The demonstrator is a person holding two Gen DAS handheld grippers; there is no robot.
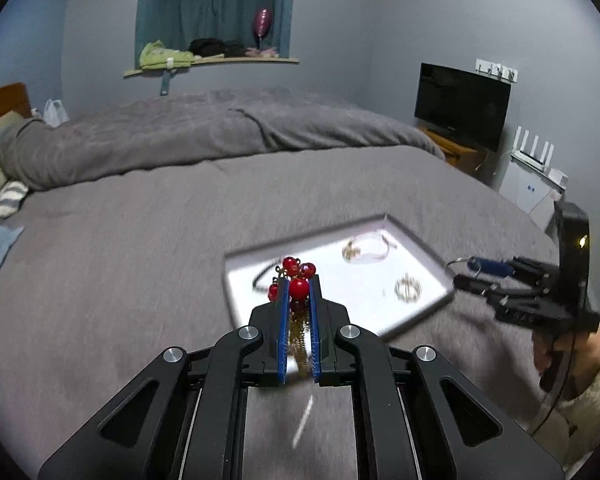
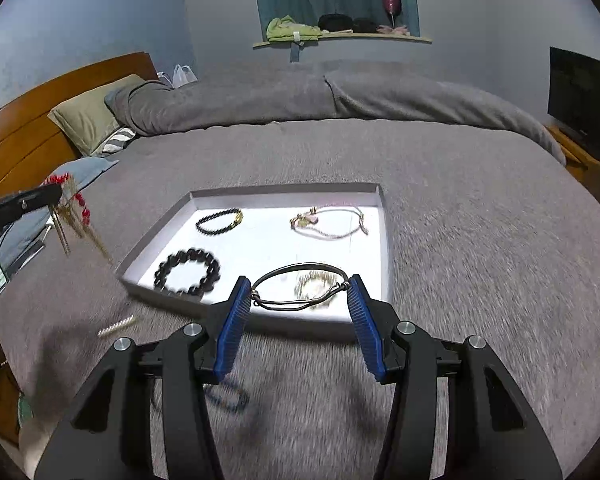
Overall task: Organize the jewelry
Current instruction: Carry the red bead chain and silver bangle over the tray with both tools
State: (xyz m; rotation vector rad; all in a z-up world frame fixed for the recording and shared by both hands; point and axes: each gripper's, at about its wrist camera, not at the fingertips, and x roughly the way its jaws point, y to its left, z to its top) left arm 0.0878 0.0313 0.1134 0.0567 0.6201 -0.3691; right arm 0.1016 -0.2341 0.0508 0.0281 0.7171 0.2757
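left gripper [image 1: 299, 286]: fingers nearly together | right gripper [image 2: 299, 292]: fingers half apart

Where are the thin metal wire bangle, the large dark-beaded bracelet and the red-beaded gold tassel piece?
Thin metal wire bangle [image 2: 300, 286]: right wrist view, its lower wire.
Large dark-beaded bracelet [image 2: 168, 264]: right wrist view, beads on its left side.
Red-beaded gold tassel piece [image 1: 299, 287]: left wrist view, big red bead.

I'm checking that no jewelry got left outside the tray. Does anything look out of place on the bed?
Yes. A small pale twisted piece lies loose on the grey blanket, beside the white tray, and a dark beaded bracelet lies on the blanket under the right gripper. Both sit outside the tray.
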